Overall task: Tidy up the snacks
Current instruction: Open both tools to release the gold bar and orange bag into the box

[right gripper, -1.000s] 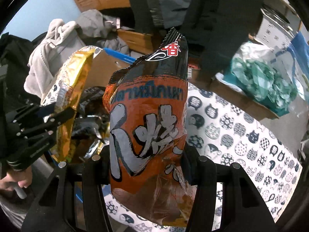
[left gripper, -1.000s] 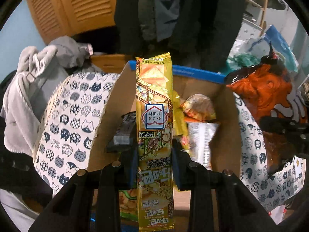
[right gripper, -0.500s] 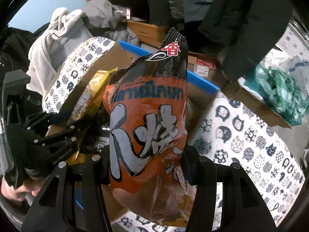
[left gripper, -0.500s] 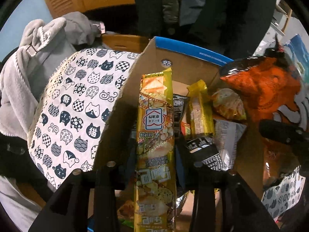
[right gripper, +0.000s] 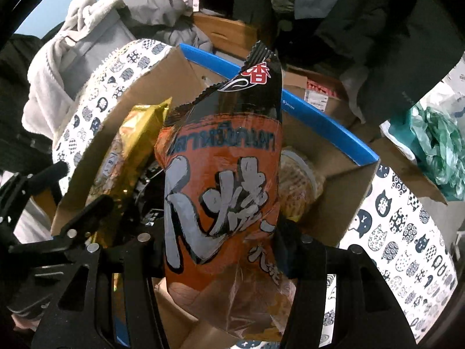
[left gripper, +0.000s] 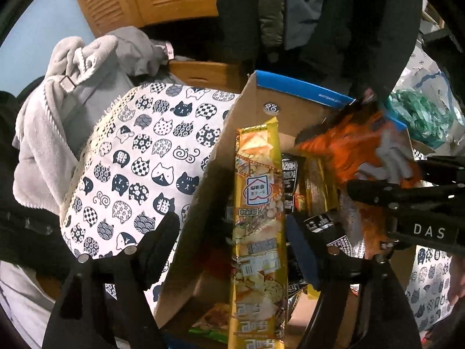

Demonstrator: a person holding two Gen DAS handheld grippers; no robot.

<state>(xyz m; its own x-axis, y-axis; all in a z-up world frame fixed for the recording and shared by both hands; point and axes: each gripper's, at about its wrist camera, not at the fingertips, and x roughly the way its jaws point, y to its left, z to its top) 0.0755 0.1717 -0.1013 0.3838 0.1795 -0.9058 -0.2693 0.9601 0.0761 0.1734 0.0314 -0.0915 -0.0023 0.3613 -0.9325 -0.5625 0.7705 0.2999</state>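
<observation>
A cardboard box (left gripper: 255,110) with a blue rim (right gripper: 319,116) holds several snack packs. A long yellow snack pack (left gripper: 258,218) stands on end inside it, against the left wall. My left gripper (left gripper: 232,241) straddles that pack with its jaws opening, and a gap shows on both sides. An orange and black snack bag (right gripper: 221,192) hangs upright over the box opening. My right gripper (right gripper: 221,247) has its pads on the bag's lower part while its jaws start opening. The bag (left gripper: 357,151) and the right gripper (left gripper: 407,203) also show in the left wrist view.
A cat-print cloth (left gripper: 139,160) covers the surface around the box. Grey clothes (left gripper: 72,87) pile up at the left, and a teal plastic bag (right gripper: 436,151) lies at the right. Dark coats (left gripper: 334,14) hang behind. Black packets (left gripper: 290,174) and a round pack (right gripper: 299,174) lie in the box.
My left jaws have spread off the yellow pack, which has sunk lower into the box. My right gripper has carried the orange bag down and over the box opening.
</observation>
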